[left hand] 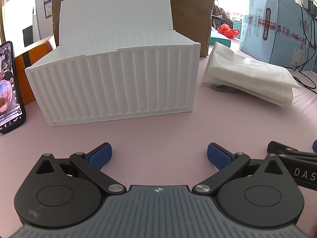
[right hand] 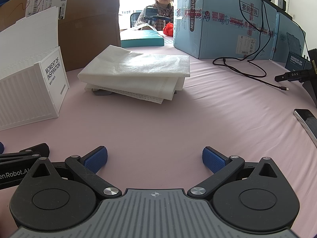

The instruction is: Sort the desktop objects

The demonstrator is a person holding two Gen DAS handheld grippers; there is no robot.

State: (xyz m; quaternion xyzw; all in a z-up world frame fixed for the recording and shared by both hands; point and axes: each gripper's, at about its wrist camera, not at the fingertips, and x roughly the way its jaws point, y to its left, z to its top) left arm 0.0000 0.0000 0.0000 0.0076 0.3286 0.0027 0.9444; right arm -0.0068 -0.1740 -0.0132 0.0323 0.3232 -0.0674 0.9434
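Left gripper (left hand: 159, 156) spread wide, blue ribbed pads (left hand: 100, 156) apart, nothing between them — sits low over the pink cloth-covered desk (left hand: 158, 130). Right gripper (right hand: 155, 158) same: wide open, empty, just beside the left one.

White ribbed plastic storage box shaped like a shipping container (left hand: 116, 83) stands straight ahead of the left gripper, hinged lid (left hand: 116, 13) tipped up and back against a brown cardboard carton (left hand: 190, 4). End panel reads "MOMENT OF INSPIRATION".

Folded white non-woven fabric bags (right hand: 138, 73) lie stacked just right of the box, a dark grey item partly under them — can't tell what.

Black smartphone, screen lit (left hand: 10, 87), props up left of the box. Light-blue cartons (right hand: 227, 23) line the back right, black cables (right hand: 251, 67) trailing off them.
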